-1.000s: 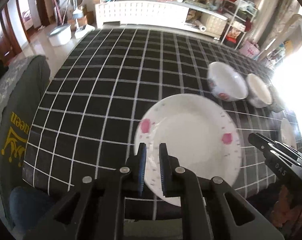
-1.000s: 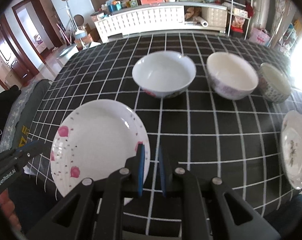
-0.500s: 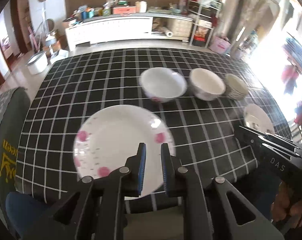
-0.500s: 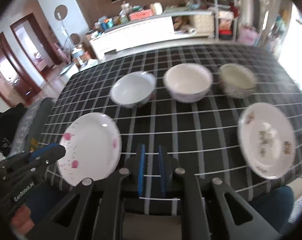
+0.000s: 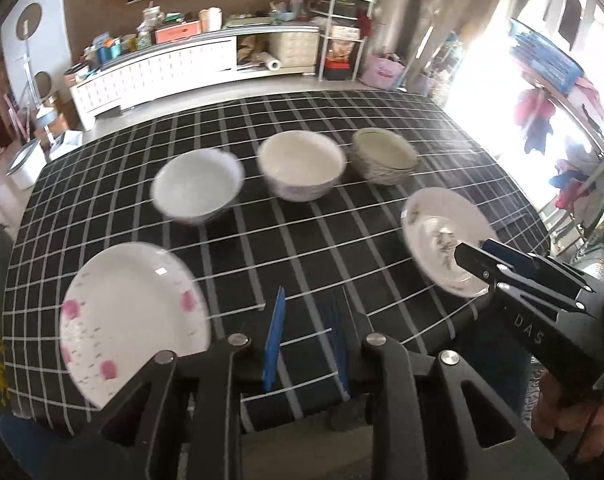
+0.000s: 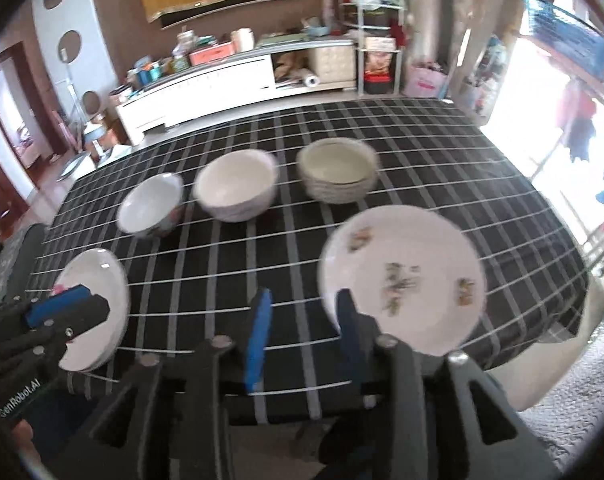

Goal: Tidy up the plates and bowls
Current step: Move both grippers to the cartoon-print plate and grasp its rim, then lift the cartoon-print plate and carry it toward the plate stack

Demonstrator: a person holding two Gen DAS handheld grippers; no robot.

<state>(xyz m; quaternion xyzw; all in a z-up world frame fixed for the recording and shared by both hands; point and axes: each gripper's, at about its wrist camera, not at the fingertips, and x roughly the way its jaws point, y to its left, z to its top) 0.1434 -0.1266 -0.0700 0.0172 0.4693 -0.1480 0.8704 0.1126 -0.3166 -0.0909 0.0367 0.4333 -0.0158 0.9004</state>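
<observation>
On the black checked tablecloth three bowls stand in a row in the upper middle of both views, and two plates lie nearer to the person, one at each side. The plate with pink flowers is at the lower left of the left wrist view, and the plate with small brown flowers sits at the right of centre in the right wrist view. The left gripper has its jaws opening, with only tablecloth between the blue pads; the pink plate lies just to the left of it, not between them. The right gripper also has its jaws opening and holds nothing; its right pad overlaps the near left rim of the brown-flower plate in the picture, but I cannot tell if it touches. I judge that the right gripper is nearer to this plate, which lies up and to the right from it, so the next grasp probably needs a small shift to the right, to bring the rim between the pads.
</observation>
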